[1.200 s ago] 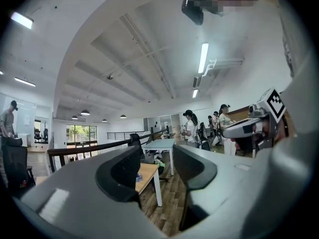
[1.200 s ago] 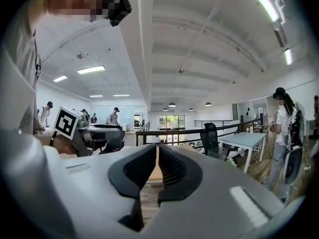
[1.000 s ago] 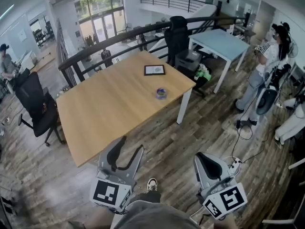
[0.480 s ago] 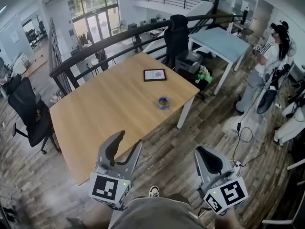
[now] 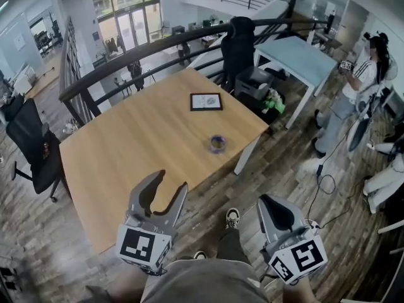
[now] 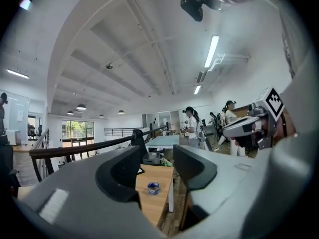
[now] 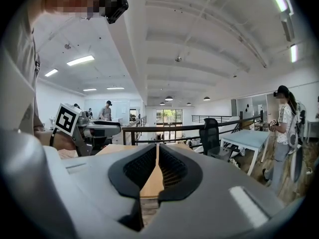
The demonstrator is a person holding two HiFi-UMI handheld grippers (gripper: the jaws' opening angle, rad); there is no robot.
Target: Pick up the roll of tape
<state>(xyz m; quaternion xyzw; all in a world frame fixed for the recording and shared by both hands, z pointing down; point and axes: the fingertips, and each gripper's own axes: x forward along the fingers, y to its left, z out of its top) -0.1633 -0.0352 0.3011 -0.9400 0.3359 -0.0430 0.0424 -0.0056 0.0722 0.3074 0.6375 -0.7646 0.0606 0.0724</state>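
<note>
L gripper (image 5: 170, 183) jaws spread | R gripper (image 5: 270, 206) jaws pressed together | tape roll (image 5: 217, 144) on table (image 5: 126, 150), untouched

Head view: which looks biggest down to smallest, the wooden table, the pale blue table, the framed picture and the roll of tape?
1. wooden table, by far the largest
2. pale blue table; it stands farther off, so its true size is unsure
3. framed picture
4. roll of tape, smallest

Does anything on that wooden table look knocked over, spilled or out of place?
Nothing stands out. The roll of tape lies flat near the edge of the table, and the dark-framed picture lies flat farther back.
</note>
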